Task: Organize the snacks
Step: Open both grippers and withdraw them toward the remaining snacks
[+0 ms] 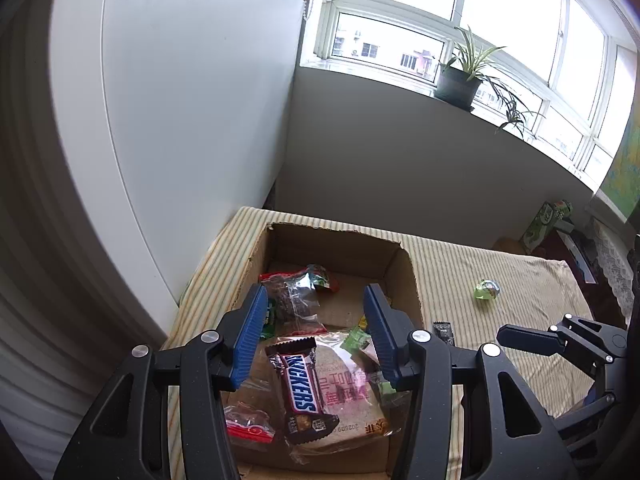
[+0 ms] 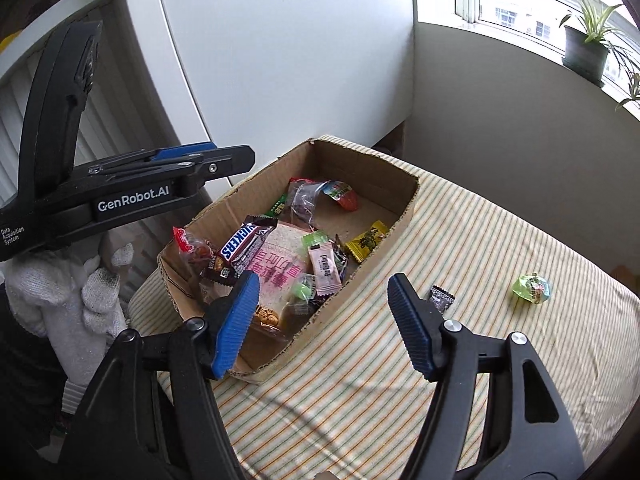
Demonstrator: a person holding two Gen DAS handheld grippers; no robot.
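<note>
Daylight pours through a wide white-framed window (image 1: 460, 20) above a grey wall (image 1: 400, 152), where a potted spider plant (image 1: 460, 80) stands on the sill, beside a tall white cabinet (image 1: 180, 100) and a striped-cloth-covered table (image 2: 460, 320).

Open left gripper (image 1: 316, 336) above Snickers bar (image 1: 300, 390), perhaps inside cardboard box (image 1: 408, 276)
</note>
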